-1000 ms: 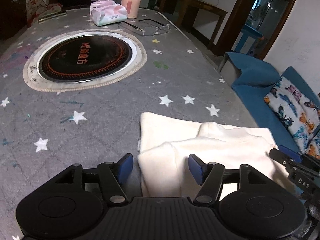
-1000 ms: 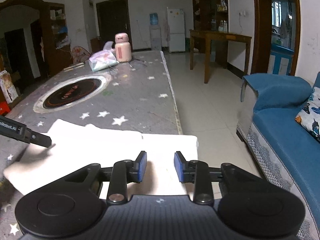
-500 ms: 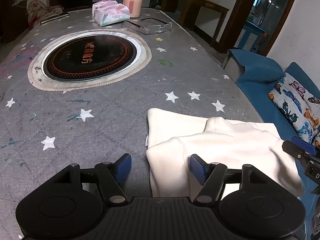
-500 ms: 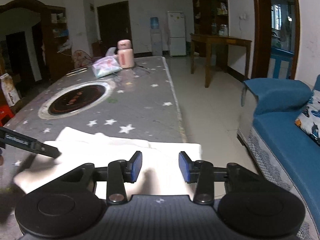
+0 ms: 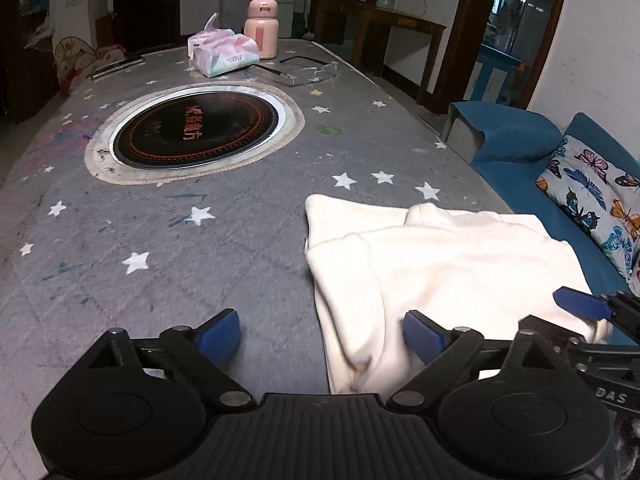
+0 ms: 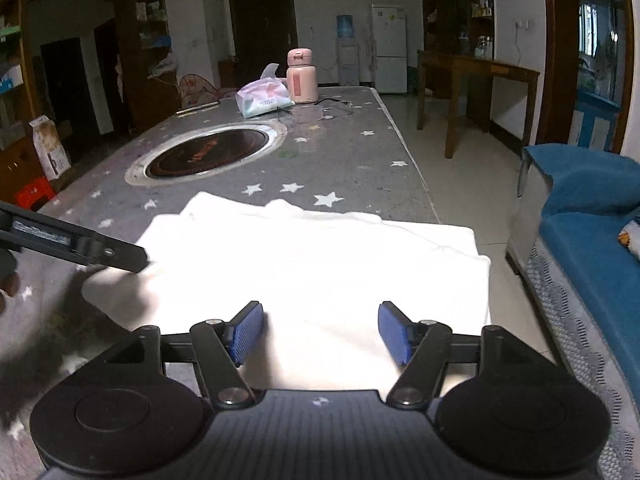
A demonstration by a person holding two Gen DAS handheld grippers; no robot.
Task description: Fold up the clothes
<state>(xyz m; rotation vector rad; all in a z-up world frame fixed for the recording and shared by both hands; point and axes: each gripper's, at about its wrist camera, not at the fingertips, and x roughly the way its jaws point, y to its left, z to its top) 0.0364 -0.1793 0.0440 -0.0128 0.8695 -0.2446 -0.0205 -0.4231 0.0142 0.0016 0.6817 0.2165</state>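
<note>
A cream-white garment lies partly folded at the near right corner of the grey star-patterned table; it also shows in the right wrist view, its right edge at the table's edge. My left gripper is open and empty, its jaws wide apart over the garment's left edge. My right gripper is open and empty above the garment's near part. The right gripper's blue fingertip shows at the right of the left wrist view. The left gripper's finger shows at the left of the right wrist view.
A round black induction cooker is set in the table's middle. At the far end stand a tissue pack, a pink bottle and a clear tray. A blue sofa with a butterfly cushion stands right of the table.
Both grippers have opened wider and pulled back from the garment. The garment lies where it was.
</note>
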